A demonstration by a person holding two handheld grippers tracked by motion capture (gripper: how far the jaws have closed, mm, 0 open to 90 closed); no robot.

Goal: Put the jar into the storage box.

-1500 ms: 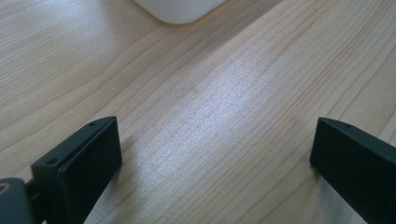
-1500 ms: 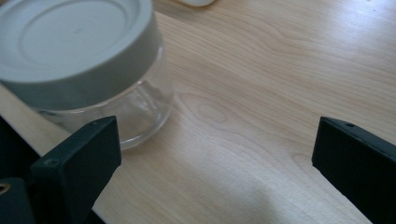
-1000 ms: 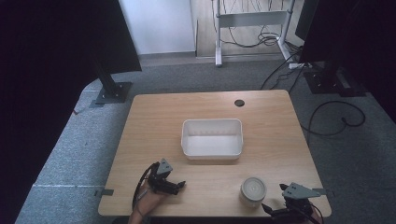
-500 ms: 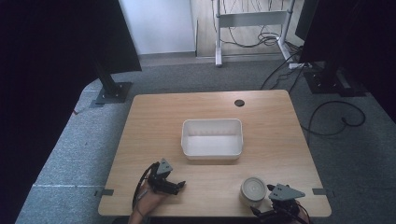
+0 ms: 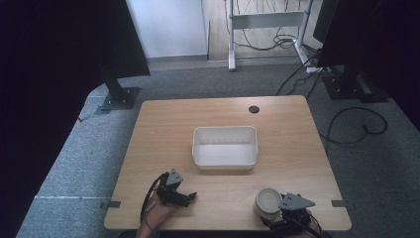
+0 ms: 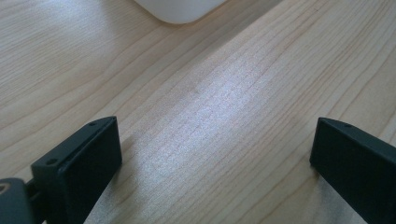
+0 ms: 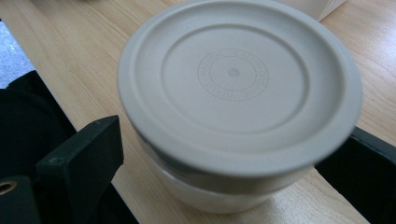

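Table: a light wooden table (image 5: 163, 134) takes up the middle of the high view; its bare top gives both grippers room to work along the lower edge, where the person's forearms come in.
Tub: a white rectangular plastic tub (image 5: 225, 147) sits open and empty at the centre of the table, above both grippers in the frame. Judged from its place, it is the likely receiver, set where either hand can reach it.
Container: a round lidded container (image 7: 238, 102), pale grey lid on a whitish bowl, stands upright near the lower right of the table in the high view (image 5: 269, 200), just short of the table's lower edge and well apart from the tub. Its lid is seated flat, so it should lift as one piece.
Right gripper: the right gripper (image 5: 292, 212) sits at the bottom right of the high view, right against the container. In the right gripper view its jaws stand wide, one on each side of the bowl below the lid rim, not yet pressing; the low placement looks meant to catch the body, not the lid.
Left gripper: the left gripper (image 5: 184, 196) rests low at the lower left of the high view, jaws spread wide over bare wood, holding nothing, seemingly parked out of the way.
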